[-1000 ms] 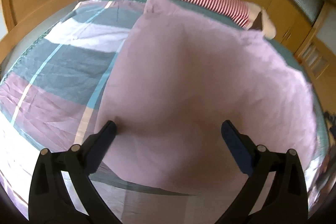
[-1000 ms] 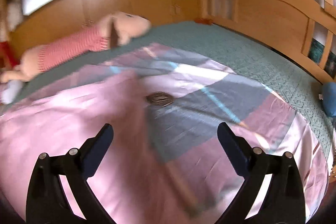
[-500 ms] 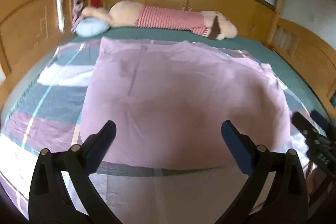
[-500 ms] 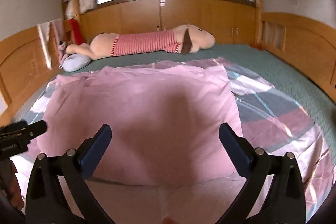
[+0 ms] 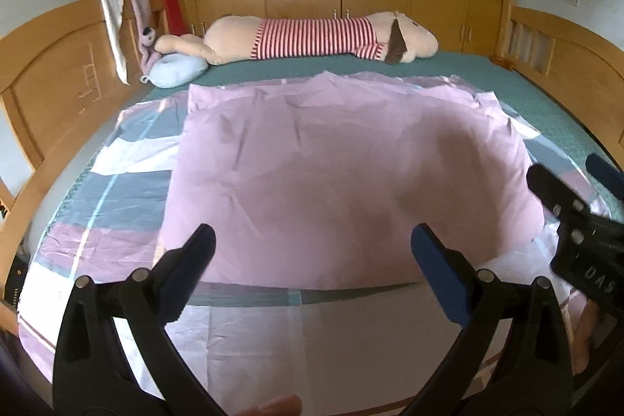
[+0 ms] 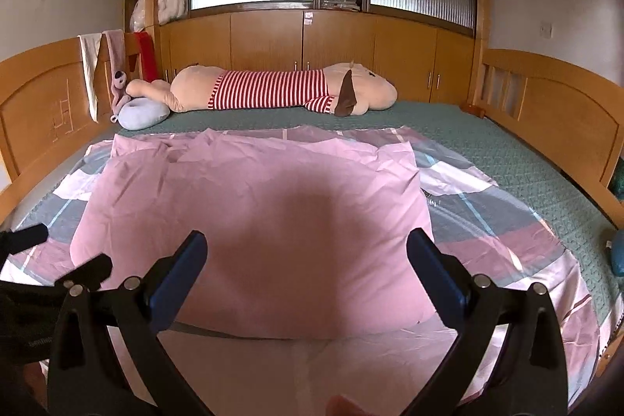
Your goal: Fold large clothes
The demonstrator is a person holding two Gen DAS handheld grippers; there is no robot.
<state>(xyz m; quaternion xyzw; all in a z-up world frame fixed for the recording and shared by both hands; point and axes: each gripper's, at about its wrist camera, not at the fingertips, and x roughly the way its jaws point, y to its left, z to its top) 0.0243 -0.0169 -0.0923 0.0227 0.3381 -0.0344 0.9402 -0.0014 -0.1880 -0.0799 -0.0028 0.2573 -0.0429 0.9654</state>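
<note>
Grippers left (image 5: 310,262) and right (image 6: 306,262) gape empty above the sheet (image 5: 343,174), folded once on the bed (image 6: 526,166); further folds remain.

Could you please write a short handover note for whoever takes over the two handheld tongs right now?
Left tongs: open, empty, above the near edge of the sheet.
Right tongs: open, empty, held alongside.
The large pink sheet lies on the bed, its pink half folded over the checked half; the fold's near edge stops short, leaving a strip of pale checked fabric uncovered in front.
A long striped plush toy and a blue cushion lie at the far end, clear of the sheet.
Done: one fold, slightly puffed and wrinkled.
Left: probably smooth it, then grip corners and fold again.
</note>
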